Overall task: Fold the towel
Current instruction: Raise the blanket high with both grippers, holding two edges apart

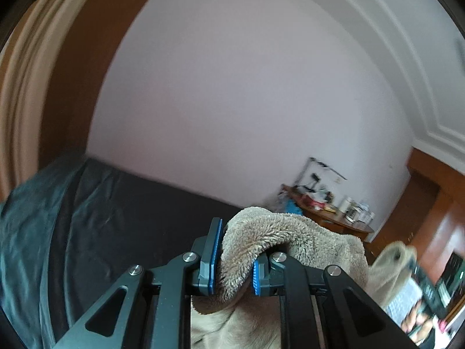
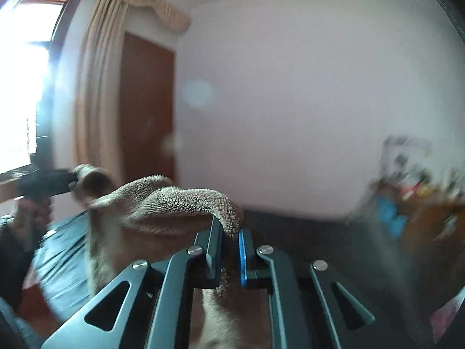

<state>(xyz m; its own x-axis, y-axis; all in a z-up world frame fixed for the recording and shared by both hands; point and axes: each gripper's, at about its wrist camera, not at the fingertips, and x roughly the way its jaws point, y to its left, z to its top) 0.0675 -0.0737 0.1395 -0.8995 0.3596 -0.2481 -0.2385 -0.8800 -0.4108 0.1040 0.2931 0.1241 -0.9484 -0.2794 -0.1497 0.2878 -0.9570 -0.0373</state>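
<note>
A fluffy beige towel (image 1: 279, 232) hangs lifted between both grippers over the bed. In the left wrist view my left gripper (image 1: 235, 251) is shut on a bunched edge of it, and the cloth bulges over the right blue pad (image 1: 256, 274). In the right wrist view my right gripper (image 2: 230, 234) is shut on another edge of the towel (image 2: 174, 200), which drapes off to the left. There the left gripper (image 2: 49, 184) shows, blurred, with a towel corner at its tip. The right gripper (image 1: 414, 264) appears blurred at the right edge of the left wrist view.
Below lies a bed with a dark sheet (image 1: 122, 218) and a teal cover (image 1: 26, 232). A cluttered wooden desk (image 1: 334, 218) stands against the pale wall. Beige curtains (image 2: 96, 93), a bright window (image 2: 23, 72) and a brown door (image 2: 145, 110) are on the left.
</note>
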